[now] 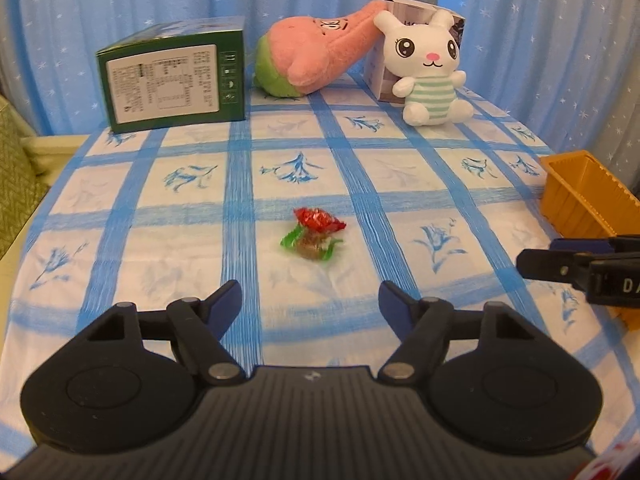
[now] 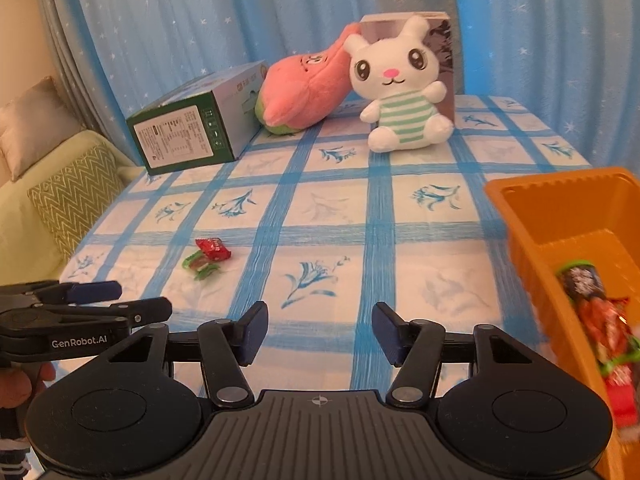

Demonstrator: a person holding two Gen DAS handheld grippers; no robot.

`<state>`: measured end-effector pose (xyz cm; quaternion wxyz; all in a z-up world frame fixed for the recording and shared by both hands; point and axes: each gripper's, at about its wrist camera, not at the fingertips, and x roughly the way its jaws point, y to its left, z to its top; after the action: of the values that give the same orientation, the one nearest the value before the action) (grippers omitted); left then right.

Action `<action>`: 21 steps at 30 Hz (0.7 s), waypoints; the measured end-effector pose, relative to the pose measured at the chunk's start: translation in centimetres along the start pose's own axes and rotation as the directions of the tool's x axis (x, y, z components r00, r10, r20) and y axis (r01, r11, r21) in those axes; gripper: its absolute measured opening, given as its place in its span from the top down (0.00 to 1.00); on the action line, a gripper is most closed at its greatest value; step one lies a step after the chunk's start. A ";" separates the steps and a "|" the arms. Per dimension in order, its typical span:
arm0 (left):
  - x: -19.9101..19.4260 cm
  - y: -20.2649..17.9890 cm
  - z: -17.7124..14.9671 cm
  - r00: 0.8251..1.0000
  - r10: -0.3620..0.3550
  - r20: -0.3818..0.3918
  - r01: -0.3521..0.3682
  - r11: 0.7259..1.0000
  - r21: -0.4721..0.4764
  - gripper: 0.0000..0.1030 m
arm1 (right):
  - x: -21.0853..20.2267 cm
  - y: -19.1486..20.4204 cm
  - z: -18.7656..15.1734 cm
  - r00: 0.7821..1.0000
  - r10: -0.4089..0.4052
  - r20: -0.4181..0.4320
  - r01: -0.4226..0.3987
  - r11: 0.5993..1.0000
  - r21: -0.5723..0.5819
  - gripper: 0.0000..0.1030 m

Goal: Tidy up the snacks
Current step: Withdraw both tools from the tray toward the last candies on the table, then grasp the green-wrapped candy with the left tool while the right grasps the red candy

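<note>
Two wrapped candies lie together on the blue checked tablecloth: a red one and a green one touching it on the near side. They also show in the right wrist view, red and green. My left gripper is open and empty, just short of the candies. My right gripper is open and empty, beside an orange tray that holds several wrapped candies. The tray's end shows at the right of the left wrist view.
A green box lies at the back left. A pink plush leans on a grey carton, with a white rabbit plush in front. A sofa with cushions stands left of the table.
</note>
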<state>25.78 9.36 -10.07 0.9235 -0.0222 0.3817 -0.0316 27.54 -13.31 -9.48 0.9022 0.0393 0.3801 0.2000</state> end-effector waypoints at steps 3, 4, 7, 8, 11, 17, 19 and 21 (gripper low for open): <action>1.6 0.3 0.6 1.000 -0.021 0.007 0.021 0.999 0.029 0.33 | 1.7 -0.2 0.2 1.000 0.006 -0.004 -0.006 1.000 -0.013 0.45; 2.2 0.3 0.8 0.999 -0.033 0.009 0.033 0.999 0.040 0.34 | 2.2 -0.3 0.3 1.000 0.007 -0.006 -0.007 1.000 -0.012 0.45; 3.9 0.5 1.3 0.999 -0.053 0.007 0.053 0.996 0.076 0.37 | 3.5 -0.7 0.6 1.000 0.008 -0.010 -0.008 1.000 0.001 0.45; 4.3 0.5 1.5 0.998 -0.055 0.007 0.054 0.995 0.088 0.39 | 3.9 -0.8 0.7 1.000 0.010 -0.011 -0.010 1.000 0.006 0.45; 5.5 0.6 1.9 0.998 -0.066 0.007 0.064 0.990 0.124 0.46 | 4.9 -0.8 0.8 1.000 0.012 -0.017 -0.012 1.000 0.006 0.45; 6.8 0.3 2.4 0.996 -0.088 -0.019 0.090 0.982 0.166 0.62 | 6.4 -0.6 1.0 1.000 0.017 -0.024 -0.017 1.000 -0.009 0.45; 6.9 0.2 2.2 0.996 -0.081 -0.025 0.084 0.980 0.178 0.66 | 6.7 -0.5 1.1 1.000 0.017 -0.024 -0.018 1.000 -0.009 0.45; 6.9 0.2 2.1 0.996 -0.081 -0.025 0.084 0.981 0.175 0.71 | 7.0 -0.5 1.2 1.000 0.019 -0.024 -0.020 1.000 -0.013 0.45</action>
<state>32.17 9.12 -13.46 0.9163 0.0441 0.3843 -0.1037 32.90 -10.92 -13.43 0.8959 0.0347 0.3890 0.2117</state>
